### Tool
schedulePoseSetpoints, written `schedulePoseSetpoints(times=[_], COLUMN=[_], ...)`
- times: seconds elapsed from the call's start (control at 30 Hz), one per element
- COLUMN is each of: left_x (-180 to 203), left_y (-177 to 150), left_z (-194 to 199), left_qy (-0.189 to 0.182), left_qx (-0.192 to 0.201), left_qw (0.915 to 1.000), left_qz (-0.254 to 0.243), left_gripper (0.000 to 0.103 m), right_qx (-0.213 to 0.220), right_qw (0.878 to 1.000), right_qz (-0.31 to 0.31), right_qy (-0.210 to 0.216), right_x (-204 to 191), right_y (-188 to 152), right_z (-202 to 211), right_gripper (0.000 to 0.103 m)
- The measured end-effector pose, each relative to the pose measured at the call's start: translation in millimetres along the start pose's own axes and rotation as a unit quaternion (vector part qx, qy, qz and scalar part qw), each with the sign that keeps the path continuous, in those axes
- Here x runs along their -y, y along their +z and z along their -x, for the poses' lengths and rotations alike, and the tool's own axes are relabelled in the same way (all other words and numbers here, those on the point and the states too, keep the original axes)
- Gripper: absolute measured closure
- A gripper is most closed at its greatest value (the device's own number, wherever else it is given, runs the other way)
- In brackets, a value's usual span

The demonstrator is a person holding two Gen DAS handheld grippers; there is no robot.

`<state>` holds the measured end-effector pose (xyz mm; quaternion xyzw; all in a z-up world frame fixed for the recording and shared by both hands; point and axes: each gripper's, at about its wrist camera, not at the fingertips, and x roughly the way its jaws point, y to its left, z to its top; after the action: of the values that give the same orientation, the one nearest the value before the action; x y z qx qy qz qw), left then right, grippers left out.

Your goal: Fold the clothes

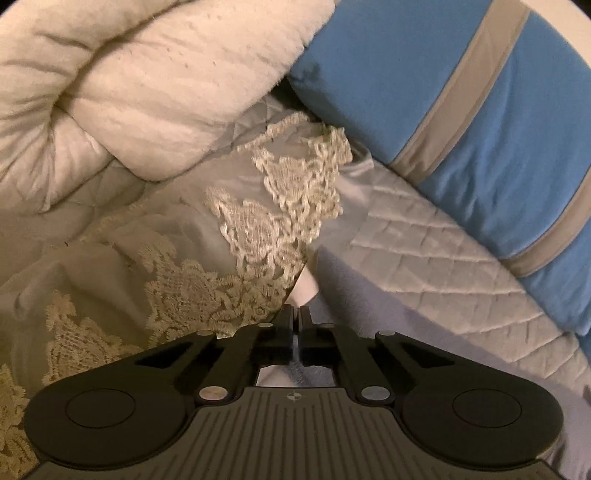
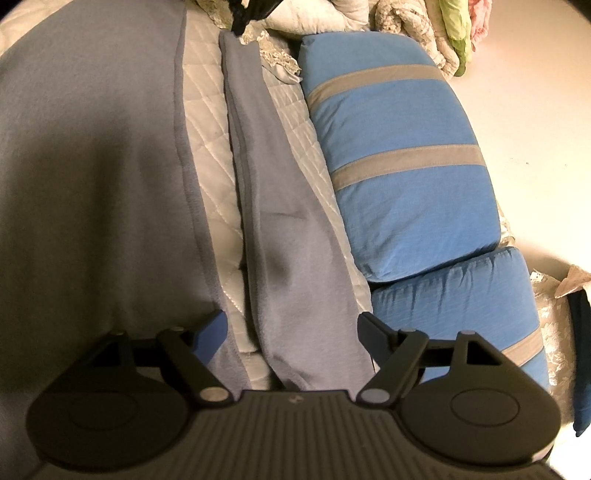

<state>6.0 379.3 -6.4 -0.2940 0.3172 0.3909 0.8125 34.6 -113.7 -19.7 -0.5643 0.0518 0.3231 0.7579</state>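
Observation:
A grey fleece garment lies on the bed. Its wide body (image 2: 92, 147) is on the left and a long narrow sleeve (image 2: 273, 221) runs away from me. My right gripper (image 2: 291, 332) stands open, its blue pads on either side of the sleeve's near end without pressing it. At the sleeve's far end is my left gripper (image 2: 251, 13). In the left wrist view that gripper (image 1: 294, 312) is shut, with a thin sliver of the grey garment (image 1: 362, 306) pinched between its fingers.
A white quilted bed cover (image 2: 207, 129) lies under the garment. Blue pillows with grey stripes (image 2: 399, 177) line the right side. Cream lace cloth (image 1: 288, 206) and a thick cream duvet (image 1: 147, 92) lie just beyond the left gripper. Pale floor (image 2: 535, 110) lies right of the bed.

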Motion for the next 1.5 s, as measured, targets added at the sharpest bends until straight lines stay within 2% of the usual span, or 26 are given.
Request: schedulePoseSetpoints(times=[0.07,0.13,0.27,0.4,0.5,0.57,0.63,0.7,0.73,0.77,0.83,0.93,1.03,1.13,1.27,1.3,1.4,1.5], left_x=[2,3,12,18,17,13,11,14,15,18,27,48,74,97,108,109,114,119], left_y=[4,6,5,3,3,4,5,5,6,6,3,-2,-13,-23,-27,-27,-28,-32], left_z=[13,23,34,32,31,30,30,30,29,29,29,34,40,41,30,27,16,5], left_qy=[0.018,0.017,0.036,0.091,0.143,0.144,0.127,0.105,0.094,0.084,0.063,0.033,0.009,-0.009,-0.04,-0.043,-0.036,-0.028], left_qx=[0.016,0.023,0.03,0.026,0.05,0.055,0.056,0.054,0.053,0.053,0.061,0.083,0.111,0.125,0.11,0.107,0.094,0.081], left_qw=[0.9997,0.9995,0.9989,0.9949,0.9869,0.9868,0.9895,0.9924,0.9936,0.9946,0.9955,0.9936,0.983,0.9657,0.9589,0.9579,0.9528,0.9422], left_qz=[0.003,0.011,-0.006,-0.035,-0.056,-0.05,-0.04,-0.034,-0.031,-0.03,-0.036,-0.068,-0.147,-0.227,-0.258,-0.263,-0.287,-0.324], left_gripper=[0.102,0.101,0.101,0.101,0.101,0.1,0.099,0.089,0.077,0.07,0.064,0.051,0.035,0.024,0.023,0.023,0.023,0.023], right_qx=[0.0,0.0,-0.001,-0.001,-0.001,-0.001,-0.001,0.001,0.004,0.007,0.013,0.006,-0.021,-0.053,-0.089,-0.094,-0.107,-0.11], right_qw=[1.0,1.0,1.0,1.0,1.0,1.0,1.0,1.0,0.999,0.998,0.994,0.981,0.959,0.927,0.874,0.866,0.853,0.851], right_qz=[0.0,0.001,0.001,0.003,0.005,0.002,-0.005,-0.025,-0.04,-0.056,-0.102,-0.181,-0.272,-0.366,-0.473,-0.486,-0.508,-0.51], right_qy=[0.0,0.0,0.0,-0.001,-0.003,-0.003,-0.001,0.007,0.014,0.023,0.043,0.063,0.07,0.07,0.075,0.074,0.059,0.057], right_x=[0,-1,-1,-1,-1,-1,1,5,8,12,25,49,76,103,129,132,138,141], right_y=[0,0,0,0,0,0,1,2,2,3,3,1,-10,-27,-53,-58,-68,-75], right_z=[0,0,-1,-1,-1,-1,-1,0,1,2,5,4,-4,-14,-24,-26,-28,-28], right_gripper=[0.017,0.017,0.017,0.016,0.016,0.015,0.013,0.012,0.01,0.009,0.007,0.001,0.0,0.0,0.0,0.0,0.0,0.0])
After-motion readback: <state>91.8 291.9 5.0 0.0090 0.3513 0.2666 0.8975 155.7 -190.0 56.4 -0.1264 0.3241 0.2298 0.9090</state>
